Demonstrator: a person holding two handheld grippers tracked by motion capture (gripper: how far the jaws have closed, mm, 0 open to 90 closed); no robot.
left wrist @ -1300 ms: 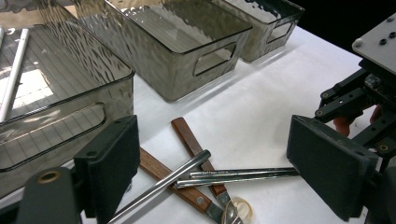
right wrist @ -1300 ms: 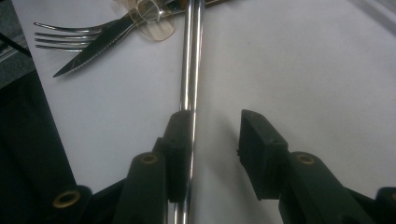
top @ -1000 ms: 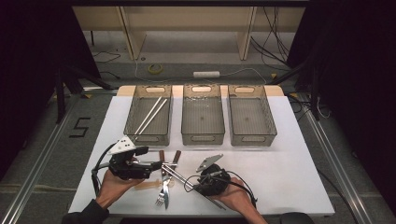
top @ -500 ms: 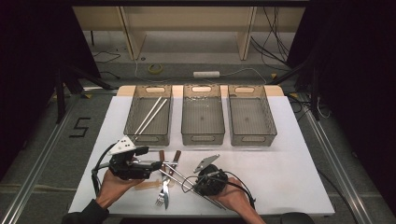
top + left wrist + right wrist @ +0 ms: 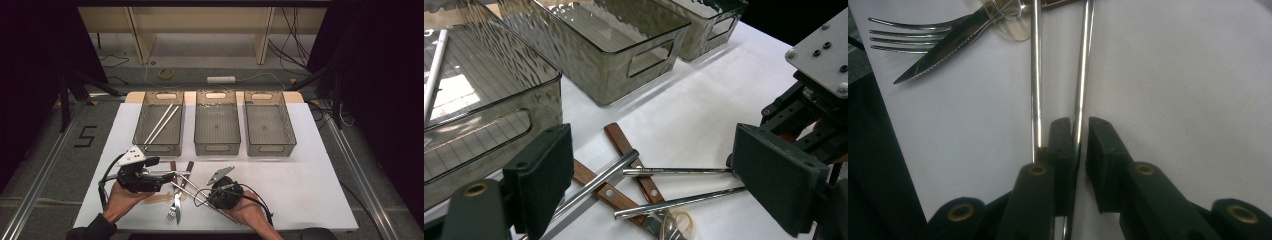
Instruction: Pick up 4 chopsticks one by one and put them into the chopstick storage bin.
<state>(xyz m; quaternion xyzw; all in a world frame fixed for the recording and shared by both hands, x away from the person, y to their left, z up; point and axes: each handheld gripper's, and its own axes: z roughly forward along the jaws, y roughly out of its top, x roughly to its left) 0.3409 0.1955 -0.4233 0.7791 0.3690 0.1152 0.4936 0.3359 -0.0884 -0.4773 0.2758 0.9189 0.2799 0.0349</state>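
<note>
A cutlery pile lies at the front of the white table (image 5: 300,190): wooden-handled knives (image 5: 624,145), a fork (image 5: 903,35) and two thin metal rods (image 5: 676,171). My right gripper (image 5: 1079,122) is shut on the right-hand rod (image 5: 1083,65); the other rod (image 5: 1035,75) lies just outside its left jaw. In the high view the right gripper (image 5: 207,196) sits low over the rods, right of the pile. My left gripper (image 5: 651,145) stands open, its pads (image 5: 541,185) wide apart around the pile without touching it; the high view has that gripper (image 5: 172,176) at the pile's left.
Three smoky plastic trays stand in a row at the back: the left tray (image 5: 158,148) holds two white sticks (image 5: 161,122), the middle tray (image 5: 216,145) and right tray (image 5: 270,147) hold nothing. Bare white table lies right of the pile.
The right gripper has edged slightly left along the rods. The left gripper and the cutlery have hardly moved.
</note>
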